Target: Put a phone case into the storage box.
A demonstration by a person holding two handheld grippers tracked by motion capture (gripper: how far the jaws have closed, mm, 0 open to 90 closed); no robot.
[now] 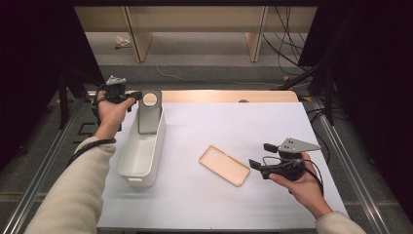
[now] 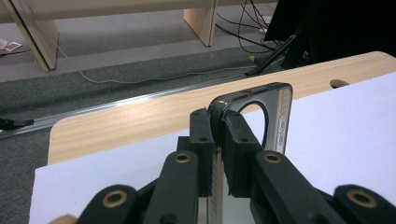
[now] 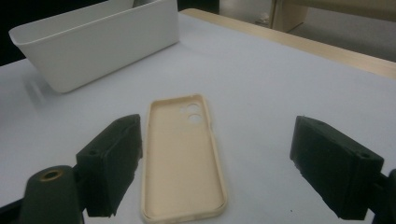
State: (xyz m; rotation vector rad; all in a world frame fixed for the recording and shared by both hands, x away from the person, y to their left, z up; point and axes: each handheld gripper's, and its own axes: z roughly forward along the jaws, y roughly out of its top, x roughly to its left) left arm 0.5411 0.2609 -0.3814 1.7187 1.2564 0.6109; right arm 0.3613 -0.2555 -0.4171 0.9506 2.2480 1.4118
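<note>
Black jaws of the left gripper (image 2: 215, 140) clench a grey phone case (image 1: 148, 117) upright over the white bin (image 1: 127, 165) at left-centre, seemingly ready to drop, while the right gripper (image 3: 215, 163) gapes around the beige phone case (image 3: 182, 158) at lower centre, due next.

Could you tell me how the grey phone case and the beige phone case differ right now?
The grey phone case stands upright in the white bin, clamped by the left tool; the beige phone case lies flat on the table, untouched. Grey has one large round camera opening; beige has two small ones. Both are empty.
</note>
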